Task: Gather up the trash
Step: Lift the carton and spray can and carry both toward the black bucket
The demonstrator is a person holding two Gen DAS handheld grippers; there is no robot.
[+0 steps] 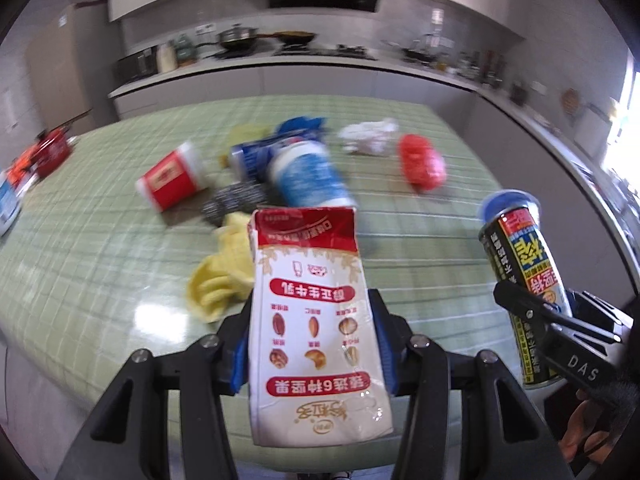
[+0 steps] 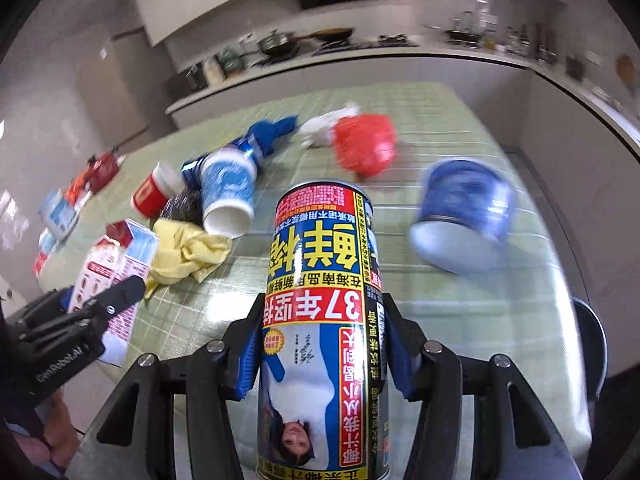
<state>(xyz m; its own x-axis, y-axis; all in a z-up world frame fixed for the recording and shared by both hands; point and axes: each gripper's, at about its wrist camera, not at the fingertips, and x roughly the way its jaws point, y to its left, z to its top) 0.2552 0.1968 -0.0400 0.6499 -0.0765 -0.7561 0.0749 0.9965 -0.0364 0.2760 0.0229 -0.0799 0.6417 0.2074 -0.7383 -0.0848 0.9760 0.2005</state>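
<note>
My left gripper (image 1: 312, 340) is shut on a red and cream milk carton (image 1: 312, 320), held upside down above the near side of the green checked table (image 1: 100, 248). My right gripper (image 2: 320, 344) is shut on a tall black, yellow and blue drink can (image 2: 324, 320), also upside down above the table. The can (image 1: 524, 280) and right gripper (image 1: 560, 320) show at the right of the left wrist view. The carton (image 2: 116, 272) and left gripper (image 2: 76, 320) show at the left of the right wrist view.
On the table lie a red paper cup (image 1: 172, 176), a blue and white cup (image 1: 308, 176), a steel scourer (image 1: 228, 204), a yellow cloth (image 1: 224, 276), blue wrapping (image 1: 276, 144), crumpled white paper (image 1: 372, 136), a red bag (image 1: 424, 160) and a blue tub (image 2: 464, 212). A kitchen counter (image 1: 280, 64) runs behind.
</note>
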